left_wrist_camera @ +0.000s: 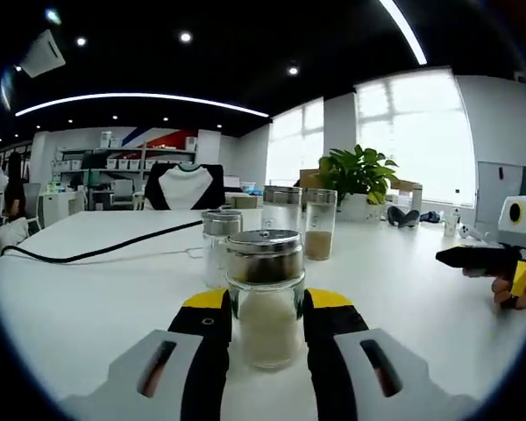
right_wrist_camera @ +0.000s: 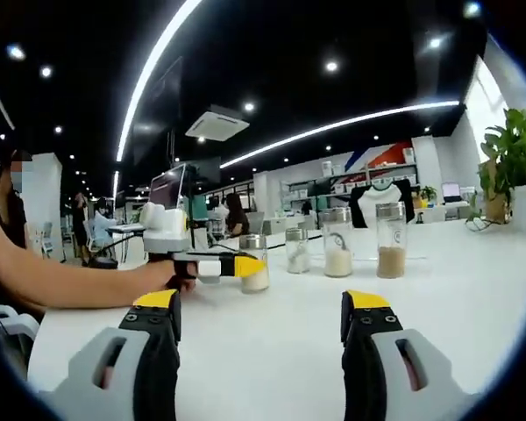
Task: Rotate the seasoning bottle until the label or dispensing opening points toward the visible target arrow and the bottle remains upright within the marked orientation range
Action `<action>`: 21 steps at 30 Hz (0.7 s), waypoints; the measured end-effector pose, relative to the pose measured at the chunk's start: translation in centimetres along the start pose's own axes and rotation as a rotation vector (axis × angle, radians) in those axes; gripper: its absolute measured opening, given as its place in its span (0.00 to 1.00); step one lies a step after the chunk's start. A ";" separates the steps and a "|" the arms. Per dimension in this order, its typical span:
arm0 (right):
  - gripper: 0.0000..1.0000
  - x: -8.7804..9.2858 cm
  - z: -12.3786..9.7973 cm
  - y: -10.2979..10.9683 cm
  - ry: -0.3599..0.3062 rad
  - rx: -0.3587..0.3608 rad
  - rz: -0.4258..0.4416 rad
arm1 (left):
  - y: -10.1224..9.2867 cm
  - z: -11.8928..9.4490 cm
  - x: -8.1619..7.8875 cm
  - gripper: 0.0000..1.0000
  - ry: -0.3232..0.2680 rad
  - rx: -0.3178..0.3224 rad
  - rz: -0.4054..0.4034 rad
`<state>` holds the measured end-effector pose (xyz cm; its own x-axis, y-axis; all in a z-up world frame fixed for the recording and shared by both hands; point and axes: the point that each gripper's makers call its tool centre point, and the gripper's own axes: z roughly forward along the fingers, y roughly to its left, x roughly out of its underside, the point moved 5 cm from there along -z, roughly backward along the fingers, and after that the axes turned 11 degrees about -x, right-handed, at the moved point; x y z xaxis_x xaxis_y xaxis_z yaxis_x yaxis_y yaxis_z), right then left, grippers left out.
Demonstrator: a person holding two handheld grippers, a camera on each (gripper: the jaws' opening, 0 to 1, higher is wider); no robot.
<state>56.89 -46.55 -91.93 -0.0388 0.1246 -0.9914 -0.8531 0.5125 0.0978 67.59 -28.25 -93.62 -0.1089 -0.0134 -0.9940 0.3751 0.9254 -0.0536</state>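
A white table (left_wrist_camera: 88, 289) carries four glass bottles with metal lids. In the left gripper view, the left gripper (left_wrist_camera: 263, 326) is held low and level over the table's near edge, its jaws set against both sides of the nearest seasoning bottle (left_wrist_camera: 265, 294), which stands upright and holds pale powder. A second bottle (left_wrist_camera: 219, 246) stands just behind it, and two taller ones, a bottle of white grains (left_wrist_camera: 281, 209) and a bottle of brown powder (left_wrist_camera: 320, 223), stand farther back. A black cable (left_wrist_camera: 105, 250) is laid across the table's far left part. In the right gripper view, the right gripper (right_wrist_camera: 259, 329) is held above bare table, jaws wide apart and empty. A bare forearm (right_wrist_camera: 61, 276) is stretched toward the left gripper.
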 end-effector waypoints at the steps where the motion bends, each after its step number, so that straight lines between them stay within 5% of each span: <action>1: 0.70 -0.2 0.2 0.0 -0.018 -0.013 0.008 | -0.2 -0.1 0.1 0.33 0.002 0.006 -0.007; 10: 0.55 -0.4 2.7 -0.2 0.003 -0.085 -0.144 | -2.5 -1.8 0.2 0.33 -0.021 0.101 0.009; 19: 0.48 -0.6 4.3 0.3 -0.001 -0.167 -0.146 | -5.0 -3.1 -0.4 0.33 -0.066 0.255 0.001; 21: 0.43 -1.4 4.3 0.0 -0.064 -0.157 -0.133 | -5.3 -3.5 -0.3 0.33 -0.064 0.257 0.009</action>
<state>59.17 -43.09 -90.14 0.1083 0.1212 -0.9867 -0.9192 0.3902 -0.0530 62.38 -31.84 -92.68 -0.0495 -0.0372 -0.9981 0.5983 0.7990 -0.0595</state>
